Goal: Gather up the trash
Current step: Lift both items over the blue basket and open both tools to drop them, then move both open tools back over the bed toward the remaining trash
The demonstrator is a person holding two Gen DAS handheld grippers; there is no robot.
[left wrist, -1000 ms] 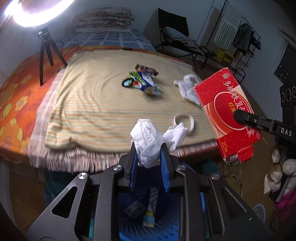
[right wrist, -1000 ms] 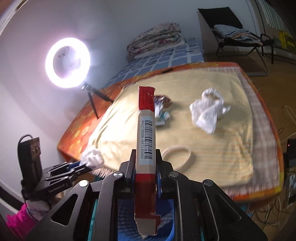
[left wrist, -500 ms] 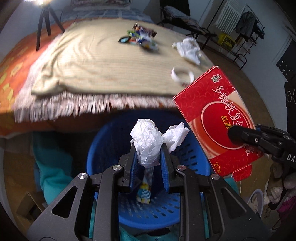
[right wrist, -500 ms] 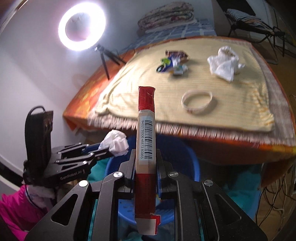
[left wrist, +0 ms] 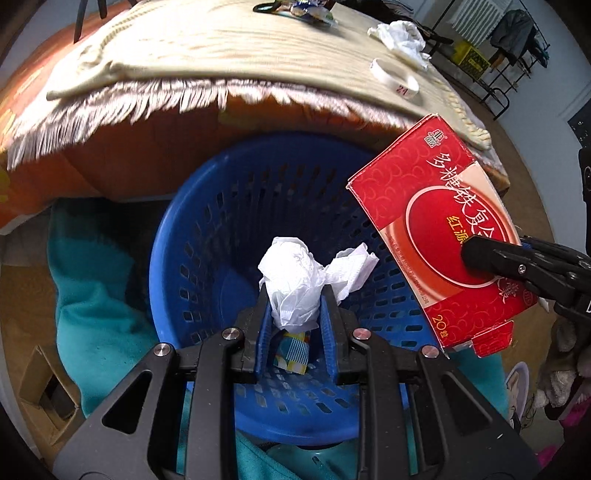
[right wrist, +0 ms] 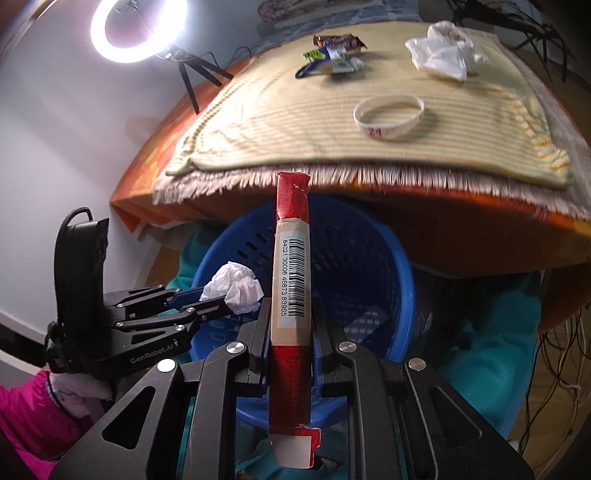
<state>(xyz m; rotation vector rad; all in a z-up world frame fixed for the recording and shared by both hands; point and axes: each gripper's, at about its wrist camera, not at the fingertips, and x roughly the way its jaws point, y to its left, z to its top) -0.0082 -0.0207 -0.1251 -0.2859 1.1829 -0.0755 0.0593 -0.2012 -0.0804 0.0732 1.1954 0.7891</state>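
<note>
A: Left gripper (left wrist: 295,314) is clamped on a crumpled white tissue (left wrist: 295,284), held over the mouth of the blue perforated basket (left wrist: 207,236). Right gripper (right wrist: 290,314) is clamped on a flat red carton (right wrist: 290,295), also over the basket.

B: What does each camera give you that the other doesn't?

A: Left wrist view shows the carton's broad red face (left wrist: 443,236) with printed characters, plus a striped wrapper (left wrist: 293,350) already lying in the basket bottom. Right wrist view only gets the carton edge-on, barcode side. It does show the left gripper from the side, with a pink sleeve (right wrist: 26,417) behind it (hand itself mostly hidden).

B: What's on the bed?

A: A striped yellowish fringed blanket (right wrist: 295,122) over an orange cover. On it: a white wristband (right wrist: 388,116), a crumpled white plastic bag (right wrist: 441,55), and a cluster of snack wrappers (right wrist: 332,59) further back, all well apart from the basket.

B: Room?

A: Lit ring light on a tripod (right wrist: 136,26) by the wall, visible only from the right wrist. Teal cloth (left wrist: 96,295) around the basket base. Clothes rack (left wrist: 517,40) in the far corner, left wrist view only.
</note>
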